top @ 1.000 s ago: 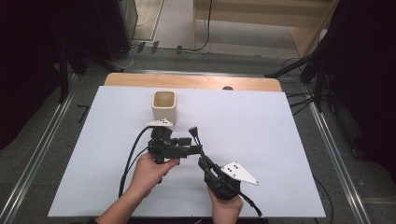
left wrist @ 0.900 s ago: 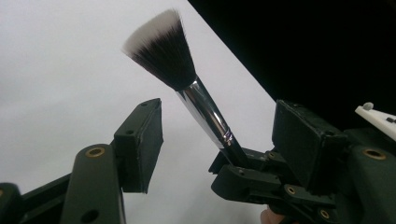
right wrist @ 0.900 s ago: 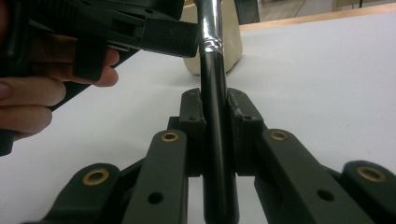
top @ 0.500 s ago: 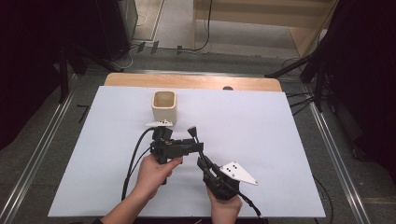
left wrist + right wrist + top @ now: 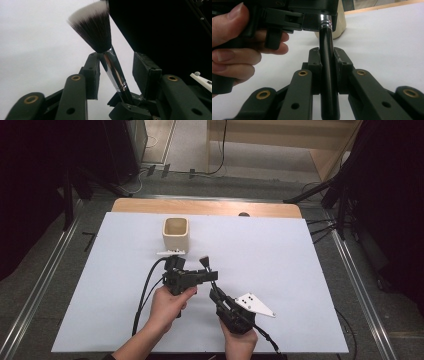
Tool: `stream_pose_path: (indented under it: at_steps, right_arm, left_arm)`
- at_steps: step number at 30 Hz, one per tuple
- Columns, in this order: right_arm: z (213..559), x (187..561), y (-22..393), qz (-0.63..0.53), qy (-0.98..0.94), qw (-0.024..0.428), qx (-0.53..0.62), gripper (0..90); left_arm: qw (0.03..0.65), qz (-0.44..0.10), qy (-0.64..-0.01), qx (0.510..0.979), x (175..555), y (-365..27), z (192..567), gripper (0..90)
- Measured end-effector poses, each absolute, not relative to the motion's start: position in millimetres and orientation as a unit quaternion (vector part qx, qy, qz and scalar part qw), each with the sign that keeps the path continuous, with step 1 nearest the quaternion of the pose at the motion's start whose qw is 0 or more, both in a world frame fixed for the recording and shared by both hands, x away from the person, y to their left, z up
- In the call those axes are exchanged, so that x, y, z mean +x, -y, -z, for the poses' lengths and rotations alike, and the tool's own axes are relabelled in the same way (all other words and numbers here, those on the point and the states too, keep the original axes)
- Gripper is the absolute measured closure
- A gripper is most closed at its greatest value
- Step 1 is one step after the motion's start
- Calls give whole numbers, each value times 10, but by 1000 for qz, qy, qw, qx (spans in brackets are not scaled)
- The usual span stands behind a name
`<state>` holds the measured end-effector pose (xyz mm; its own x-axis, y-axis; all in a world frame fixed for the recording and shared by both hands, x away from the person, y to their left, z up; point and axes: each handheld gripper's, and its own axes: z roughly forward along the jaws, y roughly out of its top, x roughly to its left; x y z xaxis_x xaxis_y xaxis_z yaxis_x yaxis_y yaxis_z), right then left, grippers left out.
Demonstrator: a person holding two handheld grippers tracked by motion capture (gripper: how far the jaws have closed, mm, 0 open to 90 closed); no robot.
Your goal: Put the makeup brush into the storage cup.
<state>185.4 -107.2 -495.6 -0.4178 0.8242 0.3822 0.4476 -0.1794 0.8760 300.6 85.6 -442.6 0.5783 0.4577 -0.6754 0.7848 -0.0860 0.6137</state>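
A makeup brush (image 5: 205,263) with a black handle (image 5: 327,75), silver ferrule (image 5: 113,70) and dark, white-tipped bristles (image 5: 93,27) stands tilted above the table. My right gripper (image 5: 216,292) is shut on the handle from below, both pads pressing it (image 5: 327,56). My left gripper (image 5: 207,275) comes in from the left with its jaws on either side of the ferrule (image 5: 117,62). The jaws have just been closing. One pad (image 5: 93,72) touches the metal; the other pad (image 5: 143,72) stands apart.
A cream square cup (image 5: 175,234) stands upright behind the grippers, also behind the brush in the right gripper view (image 5: 340,22). The white table sheet (image 5: 300,270) spreads out on all sides. Cables trail from both grippers toward the near edge.
The left gripper's jaws have narrowed around the brush's ferrule. The right gripper and the brush have kept their place.
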Motion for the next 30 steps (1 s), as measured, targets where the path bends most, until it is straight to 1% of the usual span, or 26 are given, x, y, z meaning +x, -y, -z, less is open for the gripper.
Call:
stream_pose_path:
  at_steps: [10,18,22,26,30]
  right_arm:
    - [4964,1858,1067,-572,-619,164,513,793]
    - [4976,1861,1054,-569,-622,155,515,792]
    - [4979,1862,1048,-569,-623,153,515,791]
    - [4982,1862,1036,-565,-627,153,514,787]
    - [4984,1867,1027,-564,-629,150,513,783]
  left_arm:
    - [518,150,-436,720,3004,-854,4437,689]
    - [519,155,-437,718,3004,-853,4439,715]
    - [520,163,-438,715,3010,-855,4442,729]
    - [521,188,-444,704,3029,-867,4455,752]
    - [521,192,-444,703,3030,-867,4455,765]
